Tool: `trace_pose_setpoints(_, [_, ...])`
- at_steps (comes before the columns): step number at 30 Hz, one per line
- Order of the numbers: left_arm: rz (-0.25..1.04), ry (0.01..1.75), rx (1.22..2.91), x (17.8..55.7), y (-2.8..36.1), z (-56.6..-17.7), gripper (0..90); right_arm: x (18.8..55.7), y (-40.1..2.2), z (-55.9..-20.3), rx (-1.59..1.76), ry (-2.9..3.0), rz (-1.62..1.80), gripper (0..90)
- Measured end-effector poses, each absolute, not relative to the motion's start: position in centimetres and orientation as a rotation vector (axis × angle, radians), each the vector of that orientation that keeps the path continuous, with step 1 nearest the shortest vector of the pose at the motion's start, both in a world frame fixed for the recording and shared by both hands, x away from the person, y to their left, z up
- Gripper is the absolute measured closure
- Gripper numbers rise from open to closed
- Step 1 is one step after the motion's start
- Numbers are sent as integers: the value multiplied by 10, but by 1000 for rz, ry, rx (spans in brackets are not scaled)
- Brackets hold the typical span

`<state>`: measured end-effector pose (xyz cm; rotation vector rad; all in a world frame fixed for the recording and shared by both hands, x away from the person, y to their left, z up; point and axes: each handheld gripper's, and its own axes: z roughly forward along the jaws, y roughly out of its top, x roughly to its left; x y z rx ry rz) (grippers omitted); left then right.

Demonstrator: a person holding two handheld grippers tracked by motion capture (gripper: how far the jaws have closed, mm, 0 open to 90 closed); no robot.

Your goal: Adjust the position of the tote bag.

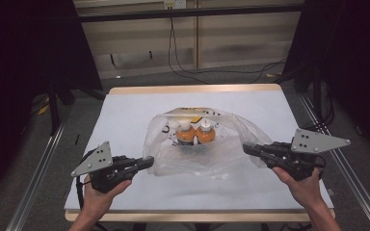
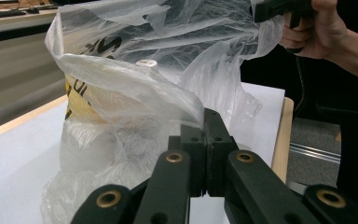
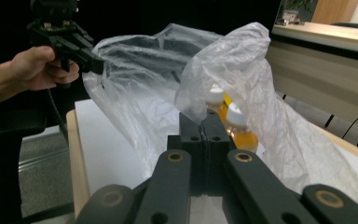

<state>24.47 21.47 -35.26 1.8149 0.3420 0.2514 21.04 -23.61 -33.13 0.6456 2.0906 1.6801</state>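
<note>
Left gripper jaws clamped on bag rim; right gripper jaws clamped on opposite rim. Bag sat mid tabletop, mouth held open. Two orange bottles stood upright inside, farther back. Judged best: pull evenly, keep rim taut, avoid tipping bottles.

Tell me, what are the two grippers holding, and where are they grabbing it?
Both hold the clear plastic bag with two orange bottles inside. The left gripper pinches its left edge; the right gripper pinches its right edge, jaws shut on the film.
</note>
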Motion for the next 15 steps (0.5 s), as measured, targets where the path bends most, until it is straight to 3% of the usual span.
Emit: trace_pose_setpoints(15, [305,347,1775,272,219,-330,895,235,-242,-305,625,1968,1752,900])
